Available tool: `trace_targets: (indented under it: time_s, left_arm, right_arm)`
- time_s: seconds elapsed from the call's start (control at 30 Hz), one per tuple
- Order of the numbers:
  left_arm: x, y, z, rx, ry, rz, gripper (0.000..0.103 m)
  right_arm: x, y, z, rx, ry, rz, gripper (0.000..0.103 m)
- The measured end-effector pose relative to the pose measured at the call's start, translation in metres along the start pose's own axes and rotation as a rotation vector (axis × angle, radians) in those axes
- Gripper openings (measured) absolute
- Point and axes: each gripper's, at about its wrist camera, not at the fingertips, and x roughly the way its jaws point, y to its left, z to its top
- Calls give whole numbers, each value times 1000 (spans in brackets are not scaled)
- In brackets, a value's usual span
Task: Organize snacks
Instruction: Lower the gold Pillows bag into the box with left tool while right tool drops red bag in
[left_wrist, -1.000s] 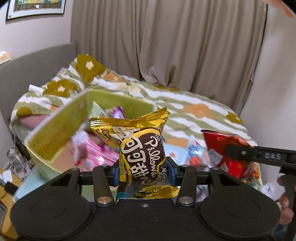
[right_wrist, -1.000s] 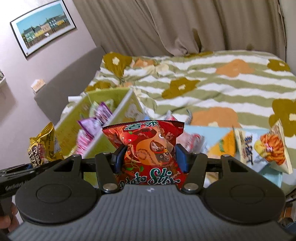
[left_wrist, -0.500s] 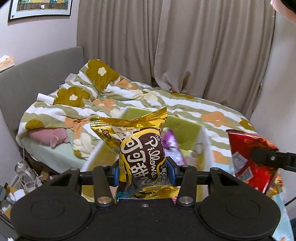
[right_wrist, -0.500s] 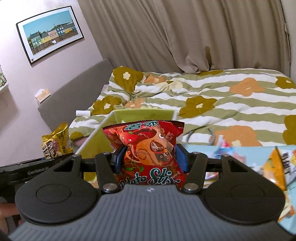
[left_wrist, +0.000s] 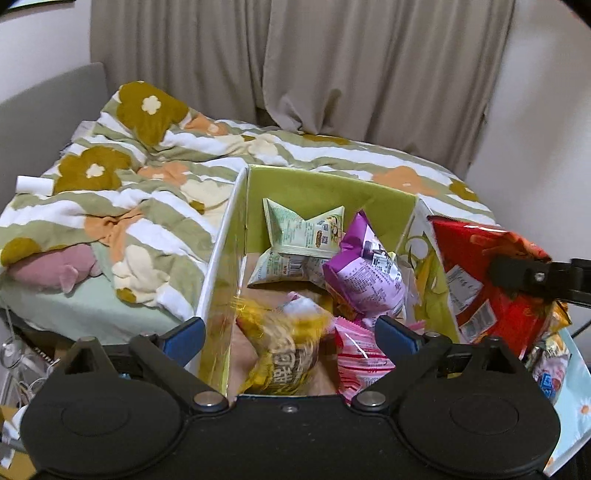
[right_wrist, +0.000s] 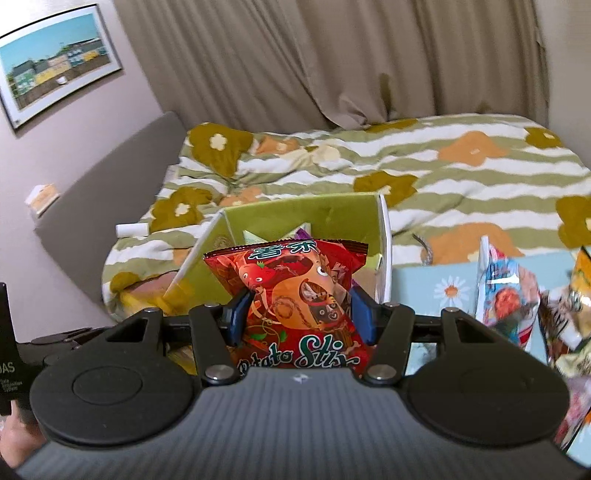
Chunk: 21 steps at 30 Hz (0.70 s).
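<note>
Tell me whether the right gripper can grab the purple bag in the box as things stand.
Probably not yet: the right gripper is shut on the red potato stick bag, so its jaws are full. The purple bag lies uncovered in the green box.

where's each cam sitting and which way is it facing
Left wrist: on the left gripper, angled down into the green box; its jaws have just been opening, the gold packet blurred between them.
Right wrist: on the right gripper, facing the box and bed; shut on the red packet; a hand at lower left.
Shared: box, red packet, bed, curtain.
</note>
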Motion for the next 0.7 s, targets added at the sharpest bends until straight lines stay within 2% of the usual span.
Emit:
trace_targets:
  time_s: [0.1, 0.23, 0.47, 0.7]
  left_arm:
    - [1, 4, -5, 11, 30, -5, 100]
    - [-8, 5, -10, -9, 30, -17, 100]
    - [-37, 0, -9, -23, -32, 19, 100]
    - [-54, 10, -6, -66, -91, 59, 100]
  right_arm:
    - [5, 3, -6, 13, 20, -19, 71]
    - [8, 8, -8, 8, 32, -28, 72]
    - [12, 23, -4, -42, 14, 23, 72]
    - [21, 39, -5, -76, 19, 82, 76]
